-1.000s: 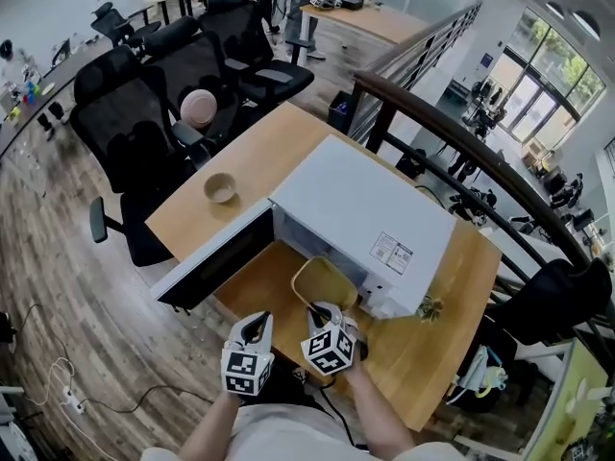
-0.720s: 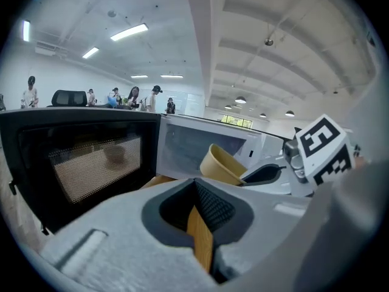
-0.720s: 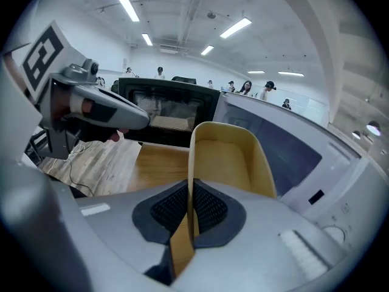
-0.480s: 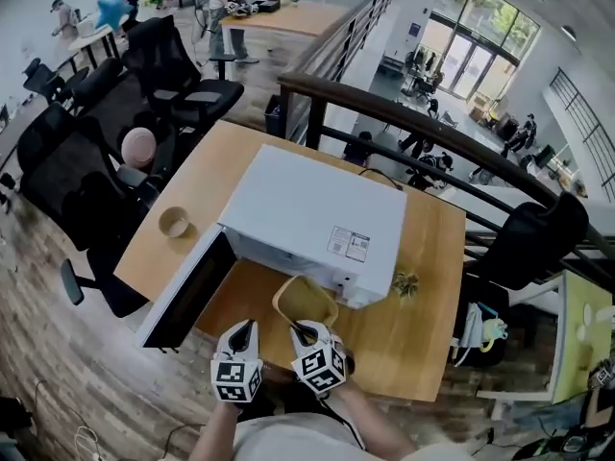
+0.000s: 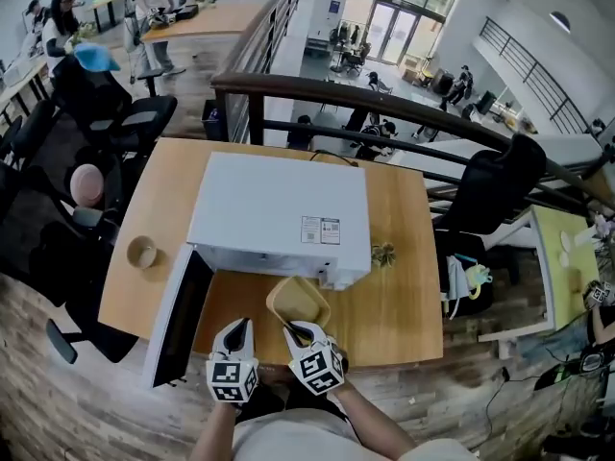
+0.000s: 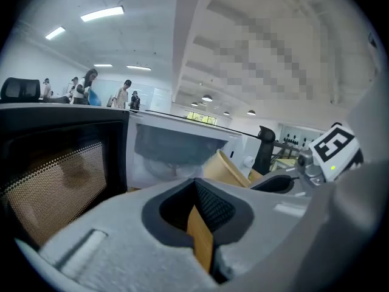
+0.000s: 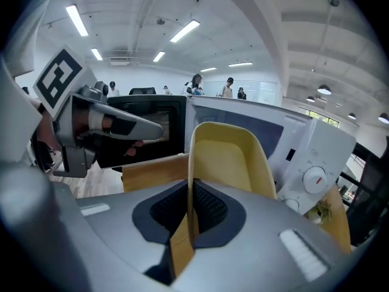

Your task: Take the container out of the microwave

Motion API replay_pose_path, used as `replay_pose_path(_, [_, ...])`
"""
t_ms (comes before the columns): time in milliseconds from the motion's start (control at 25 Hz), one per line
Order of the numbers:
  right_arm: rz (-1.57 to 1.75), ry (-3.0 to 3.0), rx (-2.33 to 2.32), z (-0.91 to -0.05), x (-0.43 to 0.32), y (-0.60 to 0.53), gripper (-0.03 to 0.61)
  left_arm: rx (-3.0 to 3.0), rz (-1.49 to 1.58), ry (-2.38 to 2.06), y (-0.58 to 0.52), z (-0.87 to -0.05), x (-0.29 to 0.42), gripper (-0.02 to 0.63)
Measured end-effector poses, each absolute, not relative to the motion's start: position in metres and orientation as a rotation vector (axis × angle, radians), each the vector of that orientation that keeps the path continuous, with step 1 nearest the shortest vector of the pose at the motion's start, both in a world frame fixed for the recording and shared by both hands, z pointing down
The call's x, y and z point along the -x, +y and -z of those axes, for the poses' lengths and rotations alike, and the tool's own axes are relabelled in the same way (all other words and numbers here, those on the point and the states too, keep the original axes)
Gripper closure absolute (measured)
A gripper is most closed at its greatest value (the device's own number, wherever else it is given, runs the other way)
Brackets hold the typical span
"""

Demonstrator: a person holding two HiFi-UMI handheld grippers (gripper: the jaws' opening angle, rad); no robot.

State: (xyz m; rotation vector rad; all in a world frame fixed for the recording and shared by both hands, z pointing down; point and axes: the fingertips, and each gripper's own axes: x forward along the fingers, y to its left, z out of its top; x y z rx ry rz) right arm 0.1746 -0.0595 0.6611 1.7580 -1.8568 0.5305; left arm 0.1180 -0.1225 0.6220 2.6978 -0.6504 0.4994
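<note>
The fingers (image 7: 209, 208) of your right gripper (image 5: 291, 329) are clamping the near rim of the yellow container (image 5: 299, 301), tilted, just outside the open microwave (image 5: 279, 209). Your left gripper (image 5: 237, 330) is idling alongside, fingers together, empty. Removal is looking complete; setting down on the surface (image 5: 394, 305) is outstanding.

From the head camera we look from high up, almost straight down, on the table (image 5: 404, 305) and the top of the microwave (image 5: 279, 209), well below us. The camera on the left gripper (image 5: 239, 327) sits low and close behind its jaws and faces the open microwave. The one on the right gripper (image 5: 288, 328) sits just as close and faces the microwave's front. All three views share the microwave and the yellow container (image 5: 298, 301). Each gripper camera sees the other gripper too.
</note>
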Motion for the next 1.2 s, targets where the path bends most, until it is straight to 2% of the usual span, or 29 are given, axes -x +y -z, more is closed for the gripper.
replay_pose_path(480, [-0.589, -1.681, -2.042, -0.648, -0.176, -0.028, 0.555, -2.759, -0.510, -0.356, -0.100, -0.622, -0.125, 0.611])
replay_pose_path(1200, [-0.438, -1.755, -2.168, -0.586, -0.185, -0.011, 0.555, -2.815, -0.371, -0.425, -0.084, -0.564, -0.139, 0.611])
